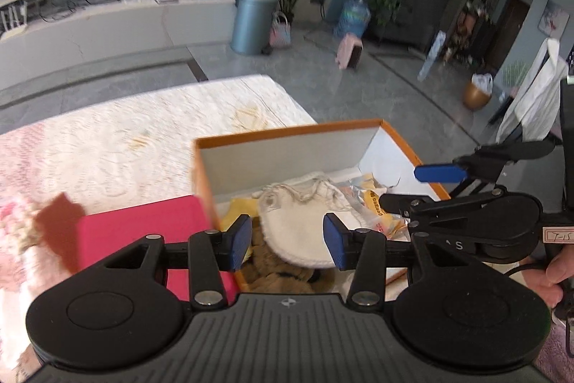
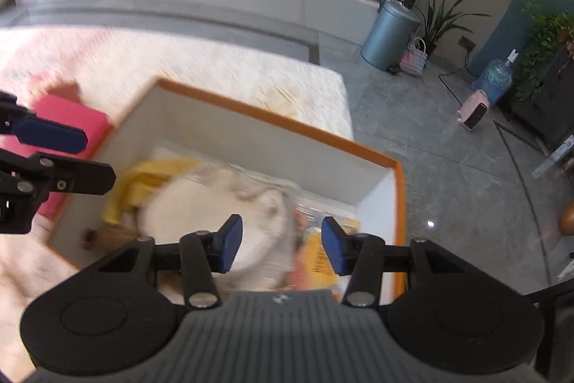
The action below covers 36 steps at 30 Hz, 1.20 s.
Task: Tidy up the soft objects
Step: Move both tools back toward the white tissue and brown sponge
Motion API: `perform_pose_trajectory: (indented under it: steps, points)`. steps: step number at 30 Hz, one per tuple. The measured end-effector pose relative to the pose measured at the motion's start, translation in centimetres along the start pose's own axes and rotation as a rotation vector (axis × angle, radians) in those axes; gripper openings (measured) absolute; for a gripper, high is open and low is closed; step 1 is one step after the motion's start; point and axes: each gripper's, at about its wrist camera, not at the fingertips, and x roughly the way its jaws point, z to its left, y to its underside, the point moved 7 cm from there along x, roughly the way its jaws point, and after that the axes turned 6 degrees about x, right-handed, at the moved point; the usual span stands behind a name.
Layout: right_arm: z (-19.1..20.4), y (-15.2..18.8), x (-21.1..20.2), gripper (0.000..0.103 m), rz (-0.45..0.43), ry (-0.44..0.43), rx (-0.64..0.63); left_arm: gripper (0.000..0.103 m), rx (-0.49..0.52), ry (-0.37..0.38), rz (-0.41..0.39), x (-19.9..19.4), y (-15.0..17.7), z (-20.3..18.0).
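Note:
An orange-edged cardboard box sits on the bed and holds soft things: a white cloth pouch, a yellow cloth, a brown plush toy and plastic-wrapped packets. My left gripper is open and empty just above the pouch at the box's near side. My right gripper is open and empty over the pouch. The right gripper also shows at the right of the left wrist view.
A pink box lid lies left of the box on the white quilted bed. Beyond the bed is grey floor with a blue bin, plants and a water bottle.

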Motion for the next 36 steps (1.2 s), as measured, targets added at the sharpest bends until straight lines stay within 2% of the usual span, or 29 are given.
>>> perform_pose_trajectory:
  steps: [5,11,16,22,26,29,31,36]
  points:
    - [3.9,0.6,-3.8,0.049,-0.075,-0.083,0.079,0.053,0.003,-0.067,-0.071,-4.5,1.8,2.0]
    - [10.0,1.8,-6.9,0.049,-0.140,-0.191,0.153,0.053,-0.063,-0.118,-0.101,-8.7,4.6,5.6]
    - [15.1,2.4,-8.0,0.049,-0.169,-0.285,0.209,0.053,-0.138,-0.171,-0.107,-11.6,7.3,9.6]
    - [21.1,3.0,-7.5,0.048,-0.167,-0.320,0.196,0.053,-0.246,-0.249,-0.110,-14.6,11.2,15.0]
    - [24.6,3.4,-6.4,0.048,-0.136,-0.359,0.171,0.053,-0.292,-0.266,-0.097,-15.1,13.3,17.4]
    - [26.8,3.5,-5.4,0.046,-0.118,-0.357,0.132,0.055,-0.313,-0.267,-0.077,-14.8,14.5,18.7]
    - [27.6,3.6,-4.8,0.040,-0.104,-0.360,0.103,0.058,-0.314,-0.261,-0.064,-14.4,15.3,19.4]
    - [28.9,2.8,-2.9,0.038,-0.086,-0.349,0.043,0.063,-0.292,-0.227,-0.033,-12.5,15.5,20.3]
